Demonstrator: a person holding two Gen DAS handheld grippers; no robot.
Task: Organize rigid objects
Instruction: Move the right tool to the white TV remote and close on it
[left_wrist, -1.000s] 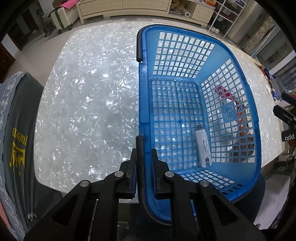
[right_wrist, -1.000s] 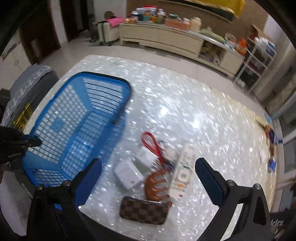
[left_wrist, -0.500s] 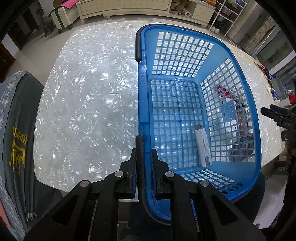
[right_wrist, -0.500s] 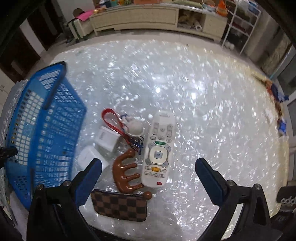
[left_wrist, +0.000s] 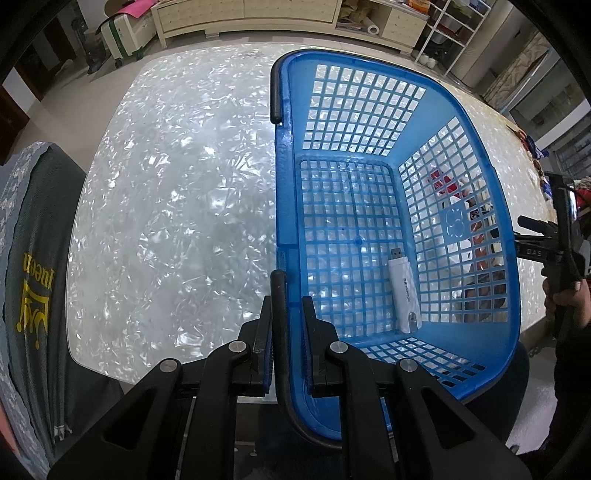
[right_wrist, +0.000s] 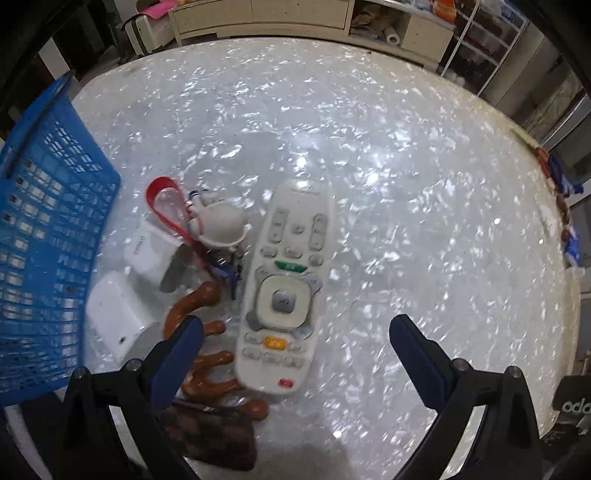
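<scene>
Left gripper (left_wrist: 286, 332) was pinched tight on the basket (left_wrist: 480, 332) rim, black handle between its fingers, steadying it at the near bench (left_wrist: 166, 221) edge. Right gripper (right_wrist: 295, 343) hung spread wide, nothing between its fingers, pointing down over the clutter beside the basket.

Basket: blue, mesh-walled, holding only a white USB stick (left_wrist: 404, 291) on its floor.

Remote (right_wrist: 286, 288): white, long, lying flat on the bench between the open fingers, its near end closest to them. Likely the next pick.

Comb (right_wrist: 207, 350): brown, wide-toothed, touching the remote's left side, partly under the left finger. Wallet (right_wrist: 218, 435): checked, at the near edge, under that finger too. Two white adapters (right_wrist: 118, 317) and a red-strapped keyring (right_wrist: 218, 225) lay toward the basket.

Judgement: best to centre on the remote's narrow width, keeping the left finger clear of the comb so it isn't pinched too, then close across the long sides.
</scene>
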